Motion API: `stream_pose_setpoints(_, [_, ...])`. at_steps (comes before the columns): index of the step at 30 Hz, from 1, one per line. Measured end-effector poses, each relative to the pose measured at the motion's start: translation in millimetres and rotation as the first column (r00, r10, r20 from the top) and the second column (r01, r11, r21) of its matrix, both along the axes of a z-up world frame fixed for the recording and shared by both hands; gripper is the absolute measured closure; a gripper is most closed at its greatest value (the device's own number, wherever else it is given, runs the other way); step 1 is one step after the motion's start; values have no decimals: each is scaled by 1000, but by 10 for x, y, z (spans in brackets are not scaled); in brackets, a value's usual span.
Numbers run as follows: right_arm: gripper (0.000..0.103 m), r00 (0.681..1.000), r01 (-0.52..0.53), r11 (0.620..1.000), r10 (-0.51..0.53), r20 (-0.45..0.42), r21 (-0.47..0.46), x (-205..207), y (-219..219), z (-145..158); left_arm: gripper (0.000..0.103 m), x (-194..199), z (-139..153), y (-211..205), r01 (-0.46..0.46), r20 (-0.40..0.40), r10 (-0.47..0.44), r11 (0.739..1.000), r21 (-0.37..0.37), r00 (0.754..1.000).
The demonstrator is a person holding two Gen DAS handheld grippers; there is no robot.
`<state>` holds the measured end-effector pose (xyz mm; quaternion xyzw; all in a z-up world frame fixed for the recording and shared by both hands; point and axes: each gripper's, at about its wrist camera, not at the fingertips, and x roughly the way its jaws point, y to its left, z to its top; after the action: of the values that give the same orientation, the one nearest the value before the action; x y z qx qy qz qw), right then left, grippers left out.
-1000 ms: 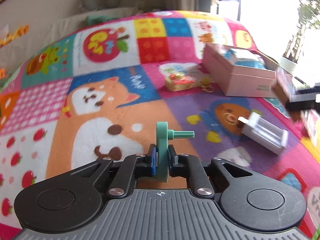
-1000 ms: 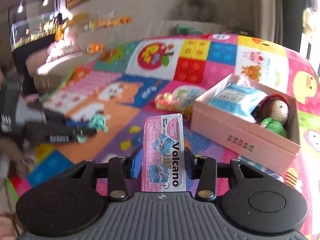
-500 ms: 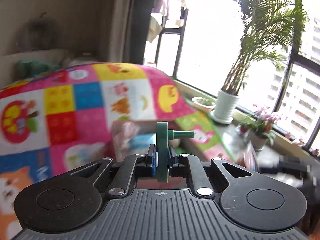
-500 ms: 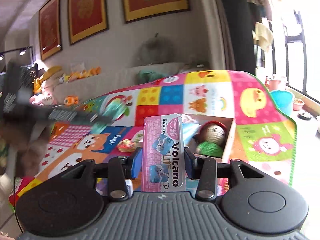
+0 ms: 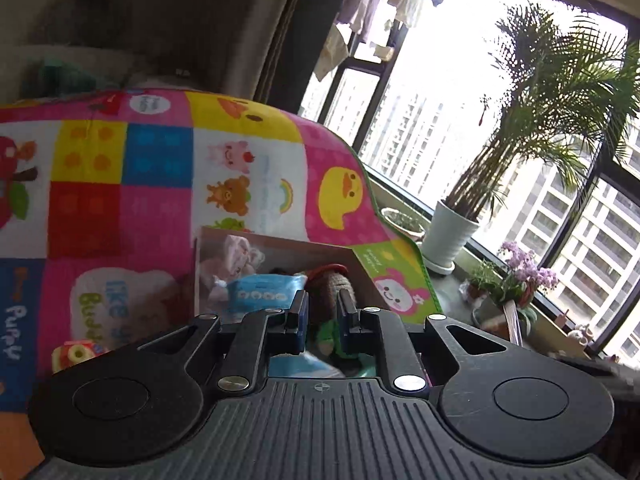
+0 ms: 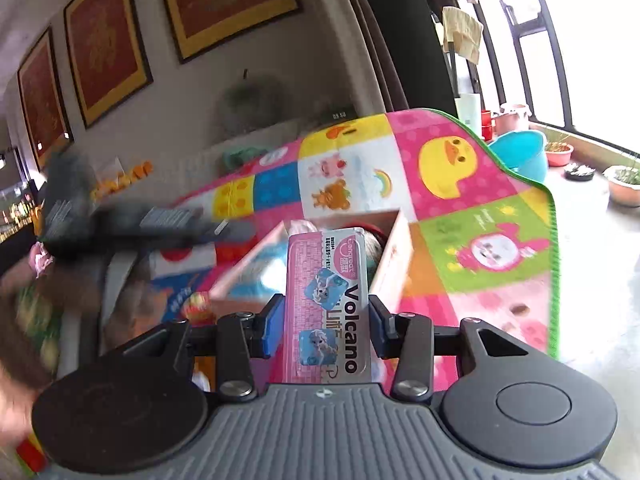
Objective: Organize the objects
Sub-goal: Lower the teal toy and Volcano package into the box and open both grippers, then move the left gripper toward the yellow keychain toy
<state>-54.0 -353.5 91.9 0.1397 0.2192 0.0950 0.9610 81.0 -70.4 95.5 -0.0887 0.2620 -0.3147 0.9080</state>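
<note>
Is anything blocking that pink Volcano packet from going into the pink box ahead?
Nothing visible does. The Volcano packet, clamped in the right tool, faces the open-topped box, which already holds other items.

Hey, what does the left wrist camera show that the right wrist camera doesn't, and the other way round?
Only the left wrist view: a potted palm, purple flowers on the sill, and the left gripper with its jaws opening and nothing between them.
Only the right wrist view: framed pictures, a turquoise basin, and the pink Volcano pack clamped in the right gripper.
Both: the pink box on the patchwork play mat.
</note>
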Motion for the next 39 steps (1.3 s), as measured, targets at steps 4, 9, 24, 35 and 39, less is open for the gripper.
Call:
stream_pose_setpoints(4, [61,999,-31,995,34,-27,96,690,17,110,86,-323,-141,414,-110,64,106,992,65,992])
stream_pose_setpoints(9, [61,990,17,992,1,-144,124,1658,205,-61,86,-552,-380,796,-160,6,160,980,122,987])
stream_pose_setpoints(24, [52,970,39,995,-60,-234,-91,1669,543,-242,86,-494,-841,1151,-198,-119,217,968,157,969])
stream_pose_setpoints(35, [19,990,-140,952,144,-3,-272,472,821,-6,82,-23,-527,939,-93,147,48,946,312,988])
stream_pose_setpoints(39, [17,982,-189,962,180,-64,-198,291,847,-249,84,493,-469,957,-162,87,142,941,298,986])
